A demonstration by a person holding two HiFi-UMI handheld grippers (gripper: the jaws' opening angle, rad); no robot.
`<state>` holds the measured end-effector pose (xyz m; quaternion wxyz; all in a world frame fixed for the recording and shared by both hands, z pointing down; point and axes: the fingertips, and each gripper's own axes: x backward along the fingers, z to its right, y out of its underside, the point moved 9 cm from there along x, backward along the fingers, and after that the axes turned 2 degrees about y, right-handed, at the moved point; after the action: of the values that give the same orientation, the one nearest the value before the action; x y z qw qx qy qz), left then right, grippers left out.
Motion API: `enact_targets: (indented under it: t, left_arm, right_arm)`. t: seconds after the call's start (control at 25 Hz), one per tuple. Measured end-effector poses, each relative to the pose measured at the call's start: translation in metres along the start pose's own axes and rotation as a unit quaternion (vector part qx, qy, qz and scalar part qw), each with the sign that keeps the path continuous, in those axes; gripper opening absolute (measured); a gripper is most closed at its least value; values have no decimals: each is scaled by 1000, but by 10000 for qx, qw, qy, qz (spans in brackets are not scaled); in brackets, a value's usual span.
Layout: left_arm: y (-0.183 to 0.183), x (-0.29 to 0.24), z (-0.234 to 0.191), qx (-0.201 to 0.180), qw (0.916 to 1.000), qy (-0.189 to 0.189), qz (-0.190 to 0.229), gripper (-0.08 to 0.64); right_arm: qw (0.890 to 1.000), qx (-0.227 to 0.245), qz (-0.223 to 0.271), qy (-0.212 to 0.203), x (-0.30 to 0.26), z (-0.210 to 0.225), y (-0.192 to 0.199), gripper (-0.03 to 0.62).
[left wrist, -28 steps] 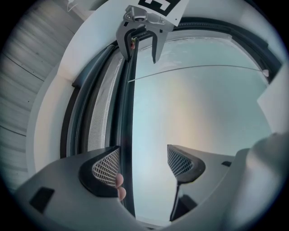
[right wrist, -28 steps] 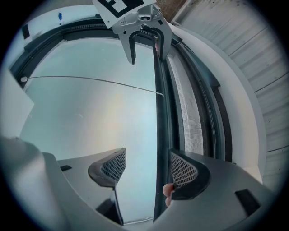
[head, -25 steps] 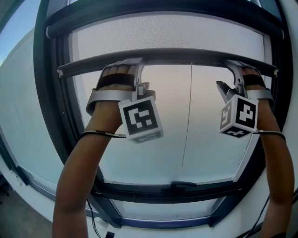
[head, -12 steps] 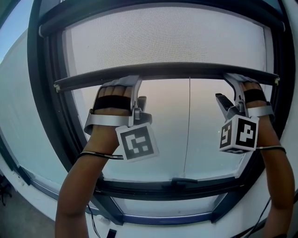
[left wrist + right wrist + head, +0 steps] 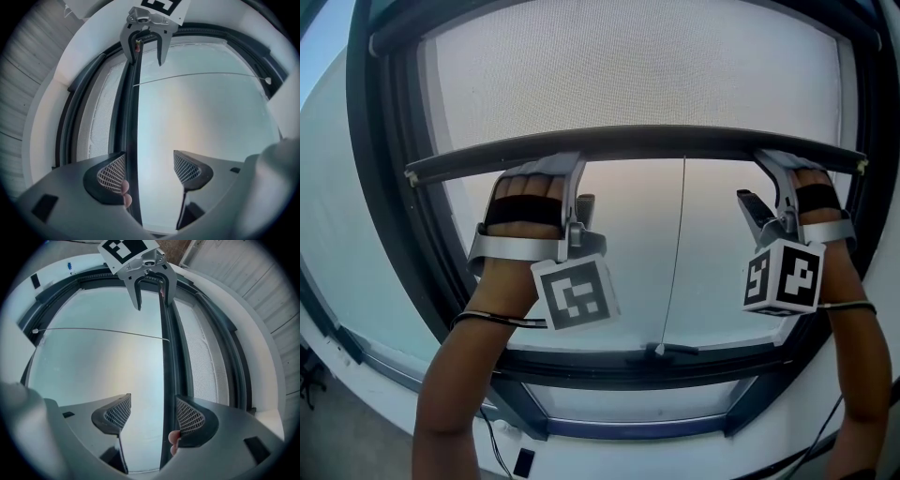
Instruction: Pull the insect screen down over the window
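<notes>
**A:** Where does the insect screen (image 5: 628, 75) sit?

**B:** Its pale mesh fills the window (image 5: 384, 234) above the pull bar (image 5: 637, 142). The bar runs right across from side to side. Below the bar there is only bare glass (image 5: 609, 244), a fair stretch of it (roughly the lower half of the opening).

**A:** And the left gripper (image 5: 150, 169)?

**B:** It is at the bar's left part, with its jaws spread wide. The bar passes between them and lies close against one mesh-patterned pad, while the other pad stands well clear of the bar with only glass behind it. Nothing is pinched. From the head view, one jaw reaches up to the bar and the other hangs just below it.

**A:** Is the right gripper (image 5: 153, 415) the same?

**B:** It mirrors it, near the bar's right end. Its jaws are equally far apart, with the bar hard by one pad and the other pad off to the side. It clamps nothing either.

**A:** What about the hands?

**B:** The left hand (image 5: 523, 202) and the right hand (image 5: 816, 192) sit just under the bar, behind their grippers. A couple of fingertips (image 5: 125, 194) show right beside the bar in the left gripper view.

**A:** Anything else on the bar?

**B:** A thin cord (image 5: 677, 253) hangs from it, right of its middle, between the two grippers. The cord ends in a small knob (image 5: 659, 349) far below the bar.
</notes>
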<state>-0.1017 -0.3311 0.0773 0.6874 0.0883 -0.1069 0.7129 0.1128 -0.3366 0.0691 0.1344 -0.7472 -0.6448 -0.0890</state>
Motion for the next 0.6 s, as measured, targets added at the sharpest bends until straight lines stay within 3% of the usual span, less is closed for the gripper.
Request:
enact_targets:
  t: [0.28,0.6]
  left_arm:
    - [-7,20,48,-210,9993,301,-36,311]
    - [-12,34,71,-98,9962,857,-81,311]
  right_arm:
    - [9997,-31,68,-229,22,-49,3,276]
    - [9986,-128,60,-519,35,-75,2,276]
